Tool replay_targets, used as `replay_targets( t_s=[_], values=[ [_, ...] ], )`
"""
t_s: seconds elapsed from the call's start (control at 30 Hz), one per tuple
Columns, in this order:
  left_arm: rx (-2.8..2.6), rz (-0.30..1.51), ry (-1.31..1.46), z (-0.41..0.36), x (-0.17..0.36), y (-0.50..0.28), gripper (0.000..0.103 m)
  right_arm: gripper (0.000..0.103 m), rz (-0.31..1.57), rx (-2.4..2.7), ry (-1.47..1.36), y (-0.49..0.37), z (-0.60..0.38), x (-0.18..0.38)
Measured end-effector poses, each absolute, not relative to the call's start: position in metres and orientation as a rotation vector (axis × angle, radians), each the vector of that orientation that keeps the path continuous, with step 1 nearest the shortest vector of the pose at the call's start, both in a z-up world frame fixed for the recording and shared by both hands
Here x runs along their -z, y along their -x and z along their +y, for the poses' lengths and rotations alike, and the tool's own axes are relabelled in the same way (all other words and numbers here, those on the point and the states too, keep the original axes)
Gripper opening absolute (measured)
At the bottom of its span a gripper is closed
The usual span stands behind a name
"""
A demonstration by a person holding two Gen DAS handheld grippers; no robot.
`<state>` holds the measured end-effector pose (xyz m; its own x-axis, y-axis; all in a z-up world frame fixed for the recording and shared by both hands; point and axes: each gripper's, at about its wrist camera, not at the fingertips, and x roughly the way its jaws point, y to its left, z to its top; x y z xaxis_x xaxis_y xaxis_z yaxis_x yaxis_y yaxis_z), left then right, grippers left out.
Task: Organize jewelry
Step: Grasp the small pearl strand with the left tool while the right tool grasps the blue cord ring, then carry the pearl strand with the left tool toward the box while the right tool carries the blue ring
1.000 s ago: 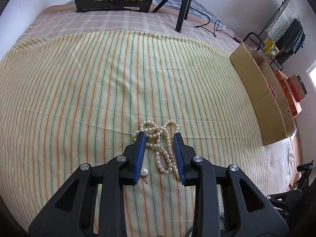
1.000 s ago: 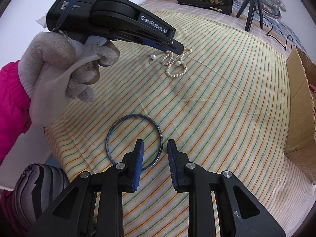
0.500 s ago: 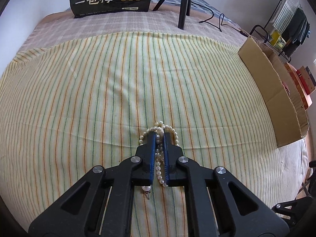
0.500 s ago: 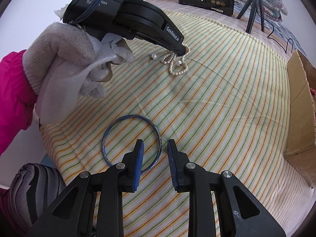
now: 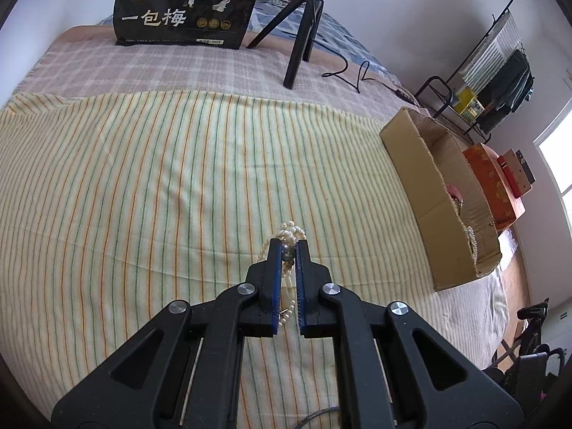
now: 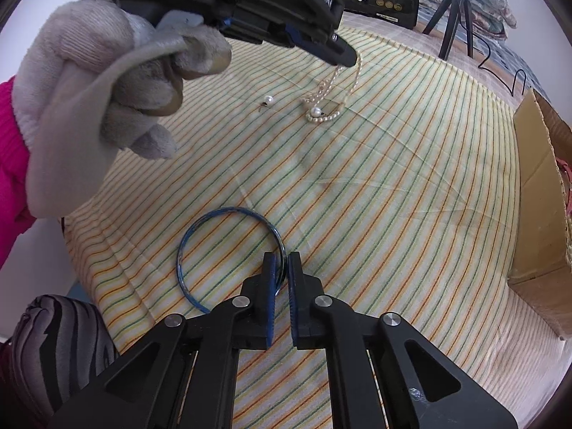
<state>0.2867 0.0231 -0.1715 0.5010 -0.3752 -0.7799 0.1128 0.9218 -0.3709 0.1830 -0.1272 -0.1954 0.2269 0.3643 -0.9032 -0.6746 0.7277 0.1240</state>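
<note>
Your right gripper (image 6: pixel 279 262) pinches the bangle (image 6: pixel 228 250) at its rim, flat on the cloth (image 6: pixel 393 178), ready to lift. Farther, your left gripper (image 5: pixel 289 250) is clamped on the pearls (image 6: pixel 330 100), their tail touching the cloth; the box (image 5: pixel 429 193) waits beyond.

Each wrist camera is looking steeply down along its own tongs, close to the striped cloth (image 5: pixel 143 178); both are sharing the pearl necklace (image 6: pixel 330 96) ahead.
</note>
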Motion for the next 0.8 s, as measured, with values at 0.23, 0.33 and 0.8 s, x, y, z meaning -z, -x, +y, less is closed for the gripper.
replay_targets(
  t_s=[0.23,0.33,0.8],
  values=[
    [0.314,0.961,0.291,0.025,0.150,-0.273,0.005,0.003,1.111,-0.723,0.332,-0.175,-0.126,0.192],
    [0.321,0.946,0.295,0.027,0.143,-0.270,0.005,0.003,1.095,-0.716,0.330,-0.173,-0.128,0.187],
    [0.344,0.862,0.253,0.023,0.098,-0.250,0.005,0.003,0.999,-0.665,0.321,-0.156,-0.147,0.149]
  ],
)
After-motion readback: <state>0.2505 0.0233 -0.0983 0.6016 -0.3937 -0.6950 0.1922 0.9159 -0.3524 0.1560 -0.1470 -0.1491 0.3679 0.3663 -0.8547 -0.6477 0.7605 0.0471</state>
